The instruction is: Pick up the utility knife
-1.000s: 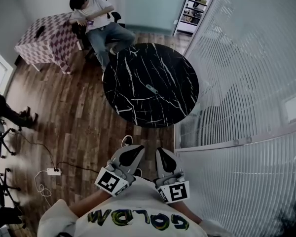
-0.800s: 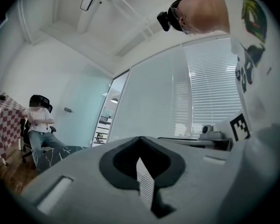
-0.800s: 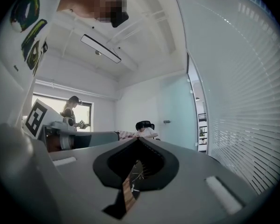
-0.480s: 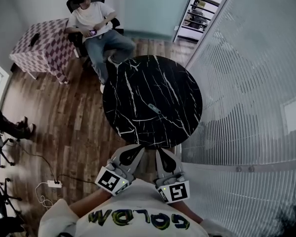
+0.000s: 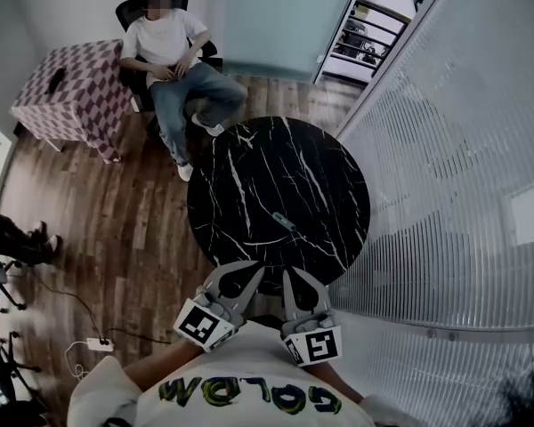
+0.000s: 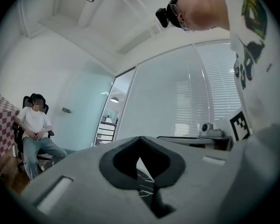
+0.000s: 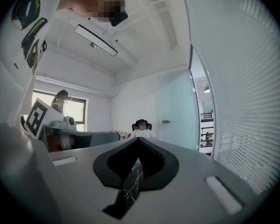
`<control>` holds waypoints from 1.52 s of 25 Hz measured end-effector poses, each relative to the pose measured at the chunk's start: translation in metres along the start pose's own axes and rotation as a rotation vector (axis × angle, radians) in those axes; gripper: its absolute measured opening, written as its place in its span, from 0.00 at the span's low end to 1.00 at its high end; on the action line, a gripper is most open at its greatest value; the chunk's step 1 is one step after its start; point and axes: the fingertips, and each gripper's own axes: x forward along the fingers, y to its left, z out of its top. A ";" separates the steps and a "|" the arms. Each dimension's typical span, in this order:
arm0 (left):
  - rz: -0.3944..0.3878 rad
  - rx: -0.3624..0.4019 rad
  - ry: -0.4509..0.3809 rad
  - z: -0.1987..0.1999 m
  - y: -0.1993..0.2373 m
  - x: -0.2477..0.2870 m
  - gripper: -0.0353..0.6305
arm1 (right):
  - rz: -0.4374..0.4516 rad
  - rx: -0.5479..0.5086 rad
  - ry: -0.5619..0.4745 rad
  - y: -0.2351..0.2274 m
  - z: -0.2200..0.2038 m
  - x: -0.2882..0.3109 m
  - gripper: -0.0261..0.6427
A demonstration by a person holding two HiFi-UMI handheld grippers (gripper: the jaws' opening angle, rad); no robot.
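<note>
The utility knife [image 5: 284, 221], small and pale grey-green, lies on the round black marble table [image 5: 249, 158], a little right of its middle and toward the near side. Both grippers are held level side by side at the table's near rim, pointing across it. The left gripper [image 5: 252, 268] is shut and empty. The right gripper [image 5: 290, 274] is shut and empty too. In the left gripper view the jaws [image 6: 140, 138] meet, with a strip of marble table [image 6: 145, 183] showing below them. The right gripper view shows the same [image 7: 138, 139]. The knife is hidden in both gripper views.
A person sits in an office chair [image 5: 171, 47] beyond the table, beside a checkered table [image 5: 67, 92]. A glass wall with blinds [image 5: 445, 194] runs along the right. A power strip with cable [image 5: 98, 343] lies on the wooden floor at left.
The table and knife have drawn nearer in the head view. Both grippers, side by side and still shut, now reach the table's near rim.
</note>
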 end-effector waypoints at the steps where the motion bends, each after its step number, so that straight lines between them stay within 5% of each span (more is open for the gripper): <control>1: -0.003 0.001 -0.005 0.003 0.003 0.003 0.06 | -0.003 0.002 0.001 -0.002 0.000 0.004 0.04; 25: 0.056 -0.028 0.066 -0.022 0.039 0.065 0.06 | 0.040 0.011 0.113 -0.069 -0.031 0.042 0.04; 38: 0.066 -0.027 0.158 -0.084 0.090 0.105 0.06 | 0.044 -0.013 0.265 -0.115 -0.106 0.086 0.04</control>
